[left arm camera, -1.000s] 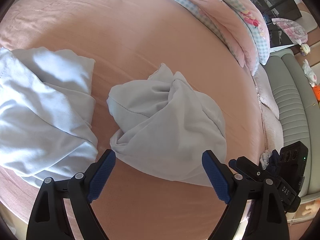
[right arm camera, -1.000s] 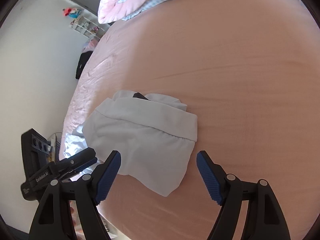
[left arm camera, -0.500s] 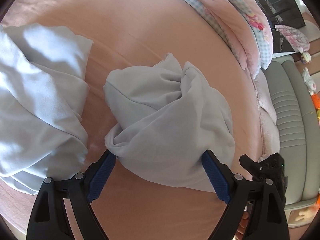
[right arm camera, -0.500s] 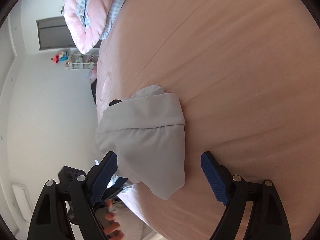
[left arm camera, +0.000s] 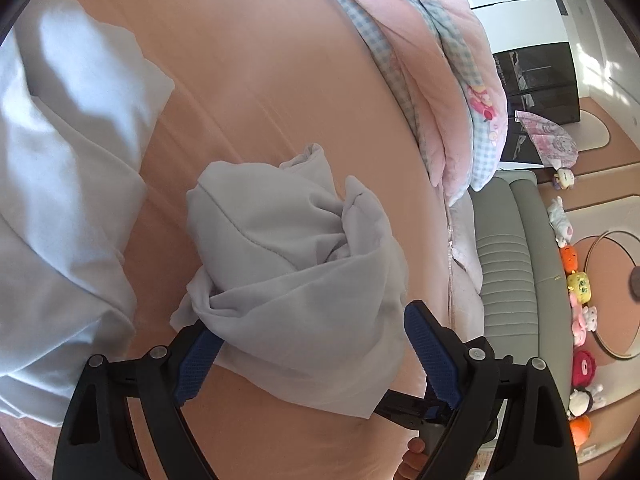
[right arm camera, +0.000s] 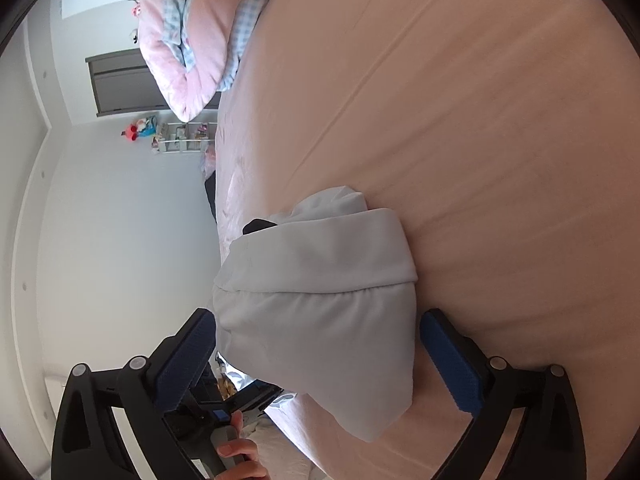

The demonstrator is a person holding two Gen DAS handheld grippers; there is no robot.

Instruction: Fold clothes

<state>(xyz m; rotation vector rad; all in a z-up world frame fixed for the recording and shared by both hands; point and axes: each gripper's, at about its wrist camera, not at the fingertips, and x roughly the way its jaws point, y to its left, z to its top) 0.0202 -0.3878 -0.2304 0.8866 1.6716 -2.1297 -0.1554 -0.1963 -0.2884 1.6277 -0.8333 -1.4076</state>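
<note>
**Both grippers spread around a crumpled grey garment on the bed**

On the peach bedsheet (left arm camera: 260, 92), in the left wrist view, a crumpled light grey garment (left arm camera: 296, 264) lies at centre. The left gripper (left arm camera: 310, 354) reaches in from 6 o'clock with its jaws spread wide, the blue pads (left arm camera: 430, 356) flanking the garment's near edge; cloth drapes over the left pad. A pale blue garment (left arm camera: 60, 200) is heaped at 9 o'clock, just beside the grey one. A pink checked duvet (left arm camera: 440, 80) lies at 1 o'clock, and a grey sofa (left arm camera: 516, 264) with plush toys (left arm camera: 580, 284) sits at 3 o'clock.

From the right wrist view, the same grey garment (right arm camera: 324, 304) sits at centre on the sheet (right arm camera: 480, 120), near the bed's edge. The right gripper (right arm camera: 316, 360) comes from 6 o'clock, jaws spread, one pad on either side of the cloth. The duvet (right arm camera: 188, 36) lies at 11 o'clock.
</note>
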